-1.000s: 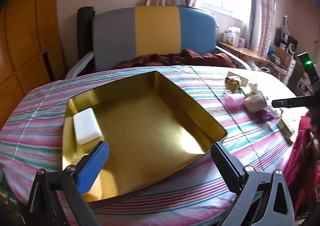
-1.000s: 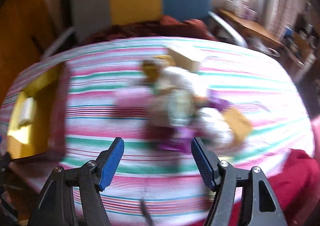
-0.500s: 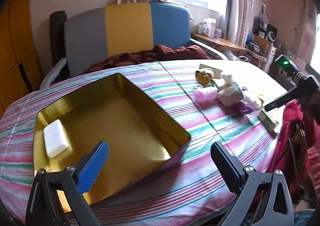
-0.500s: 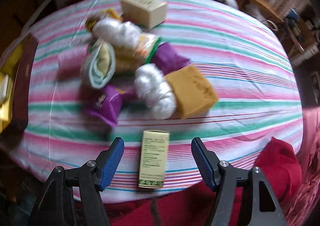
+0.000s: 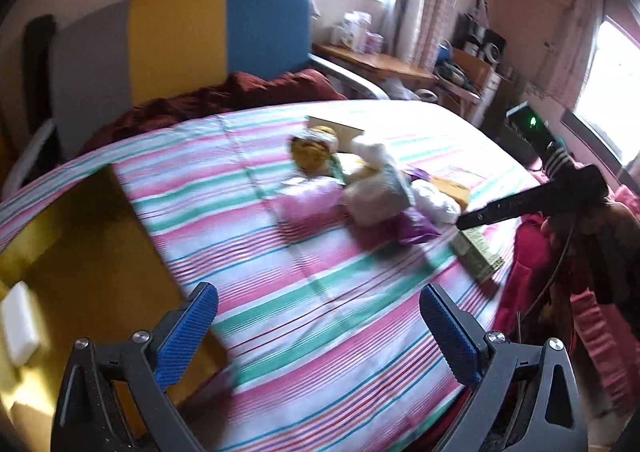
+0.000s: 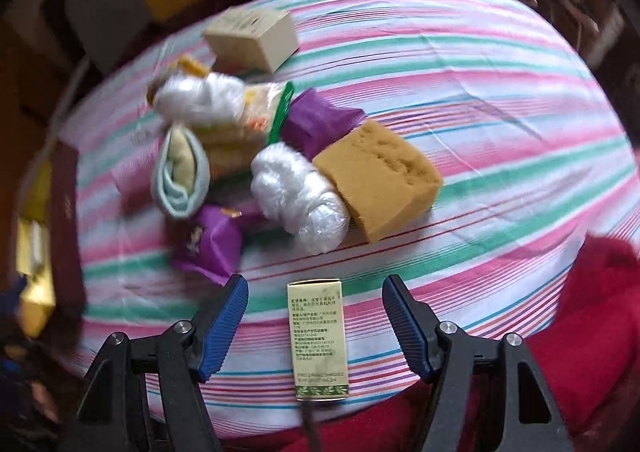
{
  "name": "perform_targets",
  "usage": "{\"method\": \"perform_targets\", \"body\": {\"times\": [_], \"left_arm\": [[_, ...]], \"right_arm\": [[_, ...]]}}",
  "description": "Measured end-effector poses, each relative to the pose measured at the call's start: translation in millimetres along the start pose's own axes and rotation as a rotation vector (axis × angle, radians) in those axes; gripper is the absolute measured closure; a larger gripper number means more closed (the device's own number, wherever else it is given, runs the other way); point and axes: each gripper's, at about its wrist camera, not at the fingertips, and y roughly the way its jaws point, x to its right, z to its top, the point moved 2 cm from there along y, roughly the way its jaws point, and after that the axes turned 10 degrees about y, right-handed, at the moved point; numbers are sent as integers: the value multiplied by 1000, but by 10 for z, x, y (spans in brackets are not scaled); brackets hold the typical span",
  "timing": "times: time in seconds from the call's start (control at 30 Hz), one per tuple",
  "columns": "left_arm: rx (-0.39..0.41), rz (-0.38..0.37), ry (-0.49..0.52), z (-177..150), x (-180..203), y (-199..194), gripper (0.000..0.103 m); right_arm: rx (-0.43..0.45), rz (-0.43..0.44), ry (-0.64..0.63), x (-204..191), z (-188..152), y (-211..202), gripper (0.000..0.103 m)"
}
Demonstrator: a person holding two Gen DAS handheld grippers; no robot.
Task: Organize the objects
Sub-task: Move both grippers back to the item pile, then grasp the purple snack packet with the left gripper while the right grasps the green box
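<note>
A small green-and-cream carton (image 6: 318, 336) lies flat on the striped cloth, between the blue pads of my open right gripper (image 6: 316, 316), which hangs just above it. Beyond it lies a heap: a tan sponge (image 6: 380, 180), white plastic rolls (image 6: 300, 200), purple packets (image 6: 208, 244), a rolled cloth (image 6: 180, 176) and a cream box (image 6: 252, 38). My left gripper (image 5: 320, 324) is open and empty over the cloth, next to the gold tin (image 5: 80, 252) holding a white bar (image 5: 18, 324). The heap (image 5: 368, 188) and right gripper (image 5: 520, 204) show in the left wrist view.
The striped cloth (image 6: 480, 92) covers a rounded table. A chair with grey, yellow and blue back panels (image 5: 180, 40) stands behind it with a dark red blanket (image 5: 224, 100). Red fabric (image 6: 600, 312) lies at the near right edge. A cluttered desk (image 5: 380, 64) is far right.
My left gripper has swung right, off the gold tin toward the heap. My right gripper has dropped closer to the carton, now between its fingers. Both stay open.
</note>
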Motion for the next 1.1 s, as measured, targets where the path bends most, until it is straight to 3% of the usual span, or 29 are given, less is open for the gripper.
{"method": "perform_targets", "body": {"times": [0.2, 0.4, 0.63, 0.7, 0.77, 0.8, 0.87, 1.1], "left_arm": [[-69, -103, 16, 212, 299, 562, 12], [-105, -179, -9, 456, 496, 1005, 16], [-167, -179, -14, 631, 643, 1460, 17], [-182, -164, 0, 653, 669, 1574, 24], [-217, -160, 12, 639, 679, 1683, 44], [-199, -131, 43, 631, 699, 1691, 45], [-186, -129, 80, 607, 736, 1659, 59], [-143, -89, 154, 262, 667, 1325, 66]], "right_arm": [[50, 160, 114, 183, 6, -96, 32], [80, 245, 124, 127, 73, -150, 32], [105, 297, 136, 154, 136, -114, 32], [111, 307, 137, 163, 135, -127, 32], [108, 310, 136, 163, 139, -129, 32], [105, 311, 136, 156, 145, -121, 32], [96, 305, 133, 145, 164, -87, 32], [20, 259, 110, 92, 187, 18, 32]]}}
